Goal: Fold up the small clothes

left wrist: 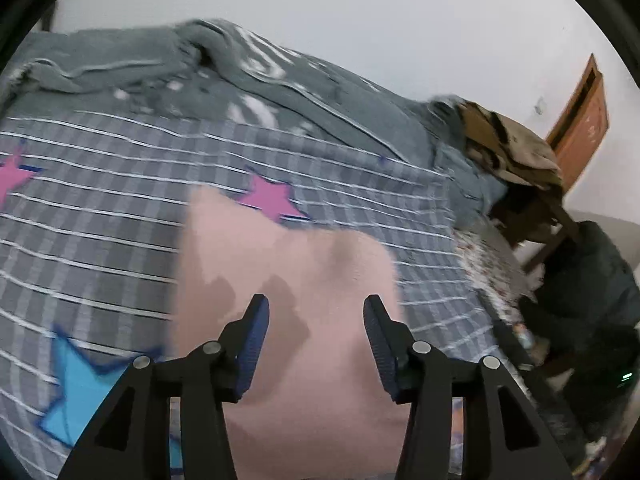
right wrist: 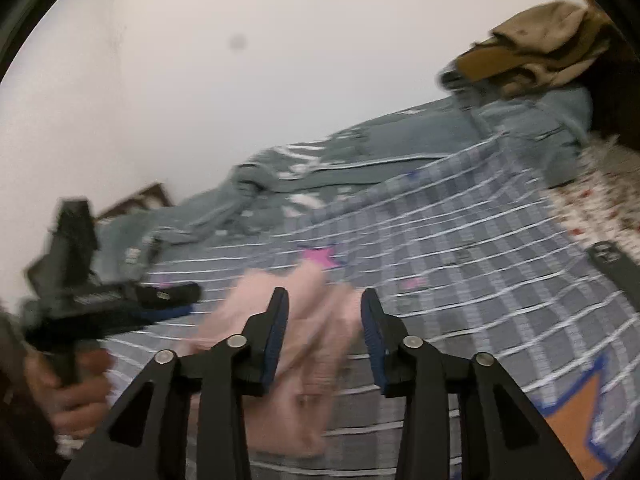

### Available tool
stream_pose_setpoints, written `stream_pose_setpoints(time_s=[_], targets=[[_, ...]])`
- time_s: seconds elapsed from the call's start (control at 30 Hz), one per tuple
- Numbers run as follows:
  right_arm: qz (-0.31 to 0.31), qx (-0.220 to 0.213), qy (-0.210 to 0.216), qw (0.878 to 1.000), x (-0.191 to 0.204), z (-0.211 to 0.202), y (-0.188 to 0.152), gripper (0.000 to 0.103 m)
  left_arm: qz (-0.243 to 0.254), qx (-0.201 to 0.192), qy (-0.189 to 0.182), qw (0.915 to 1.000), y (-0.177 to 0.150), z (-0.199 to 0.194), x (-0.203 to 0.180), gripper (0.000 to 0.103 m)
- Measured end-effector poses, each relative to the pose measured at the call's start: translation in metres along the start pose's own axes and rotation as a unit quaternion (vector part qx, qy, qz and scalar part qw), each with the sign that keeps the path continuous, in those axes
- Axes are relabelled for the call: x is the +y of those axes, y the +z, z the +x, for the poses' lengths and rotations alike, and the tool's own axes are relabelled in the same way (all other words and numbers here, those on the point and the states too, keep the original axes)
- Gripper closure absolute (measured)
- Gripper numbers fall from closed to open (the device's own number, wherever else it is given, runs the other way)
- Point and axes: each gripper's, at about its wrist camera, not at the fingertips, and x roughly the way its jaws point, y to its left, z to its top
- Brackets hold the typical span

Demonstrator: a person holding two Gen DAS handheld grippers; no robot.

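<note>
A small pink garment (left wrist: 288, 280) lies on a grey checked bedsheet (left wrist: 100, 208) with coloured stars. My left gripper (left wrist: 316, 312) is open just above the garment, with nothing between its blue-padded fingers. In the right wrist view the pink garment (right wrist: 316, 344) lies rumpled below my right gripper (right wrist: 324, 308), which is open and empty. The left gripper (right wrist: 172, 304) shows there at the left, blurred, held in a hand, by the garment's left edge.
Grey-green denim clothes (left wrist: 248, 76) lie at the far side of the bed against a white wall. A brown pile of clothes (left wrist: 512, 148) sits on a wooden stool at the right. A flowered sheet edge (right wrist: 600, 196) and an orange door (left wrist: 580, 120) are to the right.
</note>
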Motion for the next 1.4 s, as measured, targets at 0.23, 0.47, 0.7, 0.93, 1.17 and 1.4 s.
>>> stream_pose_setpoints(time_s=[0.23, 0.47, 0.7, 0.93, 1.17, 1.4], targets=[[0.010, 0.047, 0.083, 0.995, 0.043, 0.026, -0.013, 0.059, -0.020, -0.017, 0.045, 0.9987, -0.010, -0.010, 0.062, 0.055], [-0.015, 0.111, 0.013, 0.994, 0.060, 0.066, -0.047, 0.090, -0.042, -0.017, 0.016, 0.9989, -0.020, -0.013, 0.086, 0.055], [-0.008, 0.061, -0.001, 0.998, 0.024, 0.034, -0.042, 0.093, -0.019, -0.030, 0.012, 0.9993, -0.019, -0.027, 0.090, 0.053], [-0.012, 0.109, -0.033, 0.993, 0.017, 0.052, -0.058, 0.081, -0.005, -0.017, -0.011, 0.9998, -0.022, -0.005, 0.078, 0.053], [-0.004, 0.087, -0.038, 0.995, 0.018, 0.061, -0.027, 0.066, 0.016, -0.024, -0.013, 0.9995, -0.024, 0.004, 0.079, 0.053], [-0.007, 0.091, -0.070, 0.993, 0.022, 0.090, -0.035, 0.089, 0.021, -0.039, -0.026, 0.9987, -0.024, 0.005, 0.085, 0.051]])
